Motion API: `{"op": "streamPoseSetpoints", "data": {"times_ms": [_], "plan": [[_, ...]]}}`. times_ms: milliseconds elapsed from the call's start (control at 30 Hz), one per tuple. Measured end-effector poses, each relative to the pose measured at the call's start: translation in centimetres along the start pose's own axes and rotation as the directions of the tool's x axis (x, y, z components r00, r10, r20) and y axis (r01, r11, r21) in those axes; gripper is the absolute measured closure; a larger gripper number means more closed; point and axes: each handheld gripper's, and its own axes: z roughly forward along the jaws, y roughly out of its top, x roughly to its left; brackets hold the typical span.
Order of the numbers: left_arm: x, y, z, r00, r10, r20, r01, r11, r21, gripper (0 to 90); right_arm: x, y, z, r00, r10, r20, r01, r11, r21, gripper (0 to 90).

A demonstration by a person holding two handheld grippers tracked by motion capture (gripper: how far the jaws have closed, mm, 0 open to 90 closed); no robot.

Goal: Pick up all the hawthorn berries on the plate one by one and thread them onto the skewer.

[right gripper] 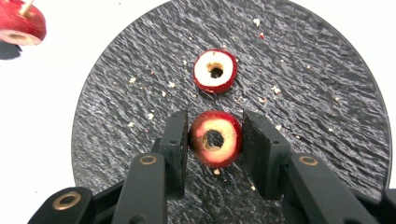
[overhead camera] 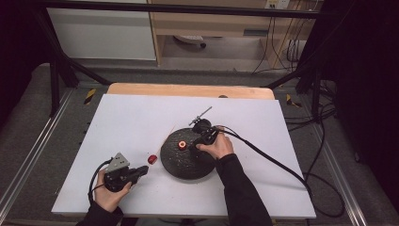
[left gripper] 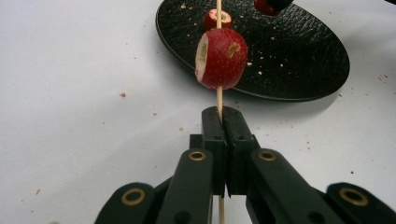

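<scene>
Left claw point(left gripper: 222, 116) is clamped shut on a thin wooden skewer point(left gripper: 219, 95), held off the table point(overhead camera: 141, 122) at about 8 o'clock from the black plate point(left gripper: 299, 60). One red fruit piece point(left gripper: 221, 58) is already threaded on it, with the tip pointing toward the plate.

Right claw point(right gripper: 212, 140) is over the plate and pinches a cored fruit ring point(right gripper: 215, 138), hole facing the camera. A second ring point(right gripper: 215, 70) lies on the plate just beyond, at 12 o'clock from the held one.

Risks:
- The ring is soft and hollow, so too much squeeze could crush or split it.
- If hole and tip are misaligned, the skewer could tear the wall.
- Side load could bend or snap the skewer, or let it slip in the left claw.
- The threaded piece could slide down if the skewer tilts.
</scene>
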Motion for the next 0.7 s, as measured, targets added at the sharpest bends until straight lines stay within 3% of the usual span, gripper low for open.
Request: {"op": "streamPoseSetpoints", "data": {"times_ms": [200,333,567,700], "plan": [[0.0,0.0,0.0,1.0,0.0,0.0,0.0,1.0,-0.003,88.8,0.2,-0.6,-0.9,0.9997,0.021,-0.012,-0.022,0.998,-0.066,62.7],[-0.1,0.0,0.0,1.0,0.001,0.001,-0.001,1.0,-0.003,88.8,0.4,-1.2,-1.4,0.9983,0.048,-0.034,-0.052,0.989,-0.139,62.8],[-0.2,0.0,0.0,1.0,0.001,0.0,-0.001,1.0,-0.005,88.8,0.5,-2.4,-1.6,0.9943,0.08,-0.07,-0.096,0.963,-0.251,62.9],[-0.3,0.0,0.0,1.0,0.003,0.003,-0.003,1.0,-0.006,88.8,0.6,-3.1,-1.8,0.9894,0.108,-0.097,-0.133,0.941,-0.31,63.0]]}}
